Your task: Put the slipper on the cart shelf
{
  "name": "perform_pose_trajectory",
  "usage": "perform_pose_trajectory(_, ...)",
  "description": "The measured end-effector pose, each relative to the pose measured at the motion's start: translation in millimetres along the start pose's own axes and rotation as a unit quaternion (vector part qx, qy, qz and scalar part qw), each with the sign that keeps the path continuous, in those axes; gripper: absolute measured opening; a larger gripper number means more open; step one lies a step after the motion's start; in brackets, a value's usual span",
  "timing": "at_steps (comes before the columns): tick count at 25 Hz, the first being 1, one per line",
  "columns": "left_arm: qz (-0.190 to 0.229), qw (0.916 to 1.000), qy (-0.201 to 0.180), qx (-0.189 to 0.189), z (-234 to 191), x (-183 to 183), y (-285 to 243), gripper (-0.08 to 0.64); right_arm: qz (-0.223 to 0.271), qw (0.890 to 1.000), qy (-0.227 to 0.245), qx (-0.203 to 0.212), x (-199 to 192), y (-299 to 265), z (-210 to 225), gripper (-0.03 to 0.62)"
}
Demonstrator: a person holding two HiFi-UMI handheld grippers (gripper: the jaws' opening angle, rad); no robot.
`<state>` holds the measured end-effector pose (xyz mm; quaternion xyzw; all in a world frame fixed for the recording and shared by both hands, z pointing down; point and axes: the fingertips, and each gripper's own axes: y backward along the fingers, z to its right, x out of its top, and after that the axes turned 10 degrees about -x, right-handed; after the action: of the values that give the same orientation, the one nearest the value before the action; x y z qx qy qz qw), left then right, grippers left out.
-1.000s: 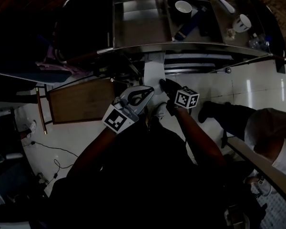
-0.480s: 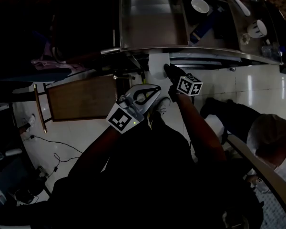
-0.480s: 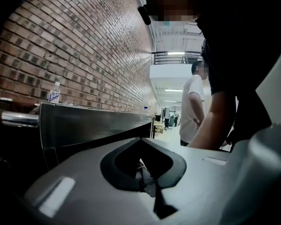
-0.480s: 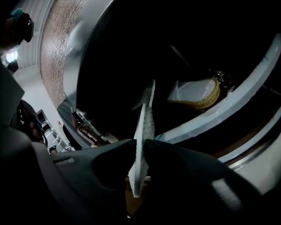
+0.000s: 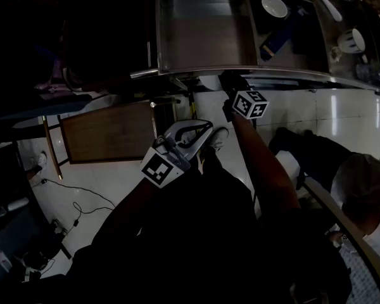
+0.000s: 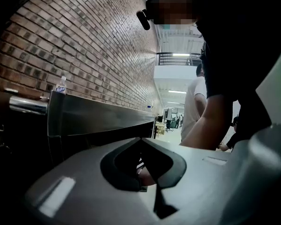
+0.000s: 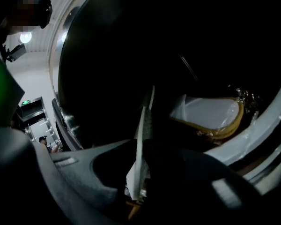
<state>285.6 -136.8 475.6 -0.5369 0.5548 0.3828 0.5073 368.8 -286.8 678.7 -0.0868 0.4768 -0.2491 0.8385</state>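
In the head view my right gripper [image 5: 233,88] reaches under the rim of the steel cart [image 5: 202,69]. Only a pale bit of the white slipper [image 5: 210,82] shows below that rim. The right gripper view has the slipper [image 7: 143,139] edge-on between the jaws, which are shut on it inside the dark shelf space. A second white slipper [image 7: 210,112] with a yellowish rim lies on the shelf ahead. My left gripper [image 5: 202,128] hangs lower, near my body, shut with nothing in it [image 6: 141,142].
The cart's top holds a white bowl [image 5: 274,6], a blue thing [image 5: 275,40] and a cup [image 5: 353,40]. A brown panel [image 5: 107,132] lies on the floor at left, near a cable [image 5: 82,198]. A person [image 5: 351,179] crouches at right.
My right gripper has moved forward and up with the slipper, which has slid further under the cart's rim. The left gripper has hardly moved.
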Motion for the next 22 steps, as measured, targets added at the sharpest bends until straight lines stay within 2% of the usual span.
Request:
perform_pose_trajectory(7, -0.004, 0.9998, 0.015, 0.013, -4, -11, 10, 0.000, 0.015, 1.000, 0.001, -0.001, 15, -25, 7, 0.058)
perform_pose_trajectory(15, -0.013, 0.9995, 0.018, 0.022, -4, -17, 16, 0.000, 0.013, 0.997, 0.074, -0.030, 21, -37, 10, 0.063)
perform_pose_trajectory(22, -0.014, 0.9995, 0.016, 0.025, -1, -18, 17, 0.000, -0.010, 0.985, 0.153, -0.083, 26, -40, 10, 0.067)
